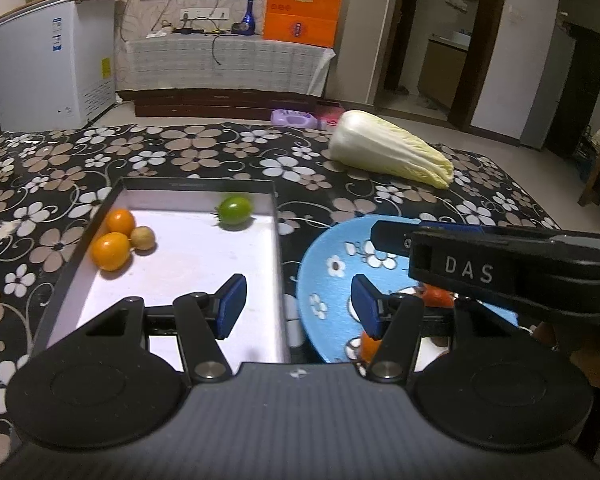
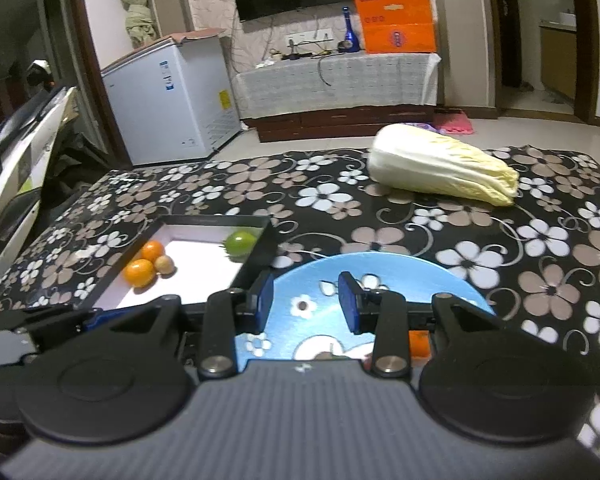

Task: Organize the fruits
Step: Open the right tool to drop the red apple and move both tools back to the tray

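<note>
Both grippers, left gripper (image 1: 298,306) and right gripper (image 2: 306,302), are black with blue-padded jaws, silver screws and white "DAS" lettering.

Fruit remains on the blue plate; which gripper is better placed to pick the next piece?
Probably the right gripper: its open jaws hang directly above the blue flowered plate, with orange fruit beneath. The left gripper, also open, straddles the white tray's edge.
</note>
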The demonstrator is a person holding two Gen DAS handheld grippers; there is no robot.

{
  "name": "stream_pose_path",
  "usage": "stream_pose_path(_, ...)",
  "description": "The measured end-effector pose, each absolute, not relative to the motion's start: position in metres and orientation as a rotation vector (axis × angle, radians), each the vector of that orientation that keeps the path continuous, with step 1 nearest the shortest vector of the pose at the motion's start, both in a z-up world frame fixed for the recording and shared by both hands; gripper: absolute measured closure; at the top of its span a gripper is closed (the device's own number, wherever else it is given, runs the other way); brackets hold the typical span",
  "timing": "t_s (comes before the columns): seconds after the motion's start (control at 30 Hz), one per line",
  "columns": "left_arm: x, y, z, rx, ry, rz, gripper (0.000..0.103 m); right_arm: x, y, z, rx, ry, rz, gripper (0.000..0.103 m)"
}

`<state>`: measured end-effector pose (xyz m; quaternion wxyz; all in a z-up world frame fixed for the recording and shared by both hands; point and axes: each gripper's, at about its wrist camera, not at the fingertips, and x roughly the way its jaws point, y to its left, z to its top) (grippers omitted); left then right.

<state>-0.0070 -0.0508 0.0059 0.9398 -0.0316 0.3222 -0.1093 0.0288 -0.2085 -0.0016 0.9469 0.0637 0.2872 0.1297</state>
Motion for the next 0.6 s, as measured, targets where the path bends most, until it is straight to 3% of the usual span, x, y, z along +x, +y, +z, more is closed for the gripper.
stream_pose_path(0.6,0.004,0.001,0.001,-0.078,0.68,-0.11,0.039,0.043,-0.159,-0.004,0.099,0.588,0.372,0.064)
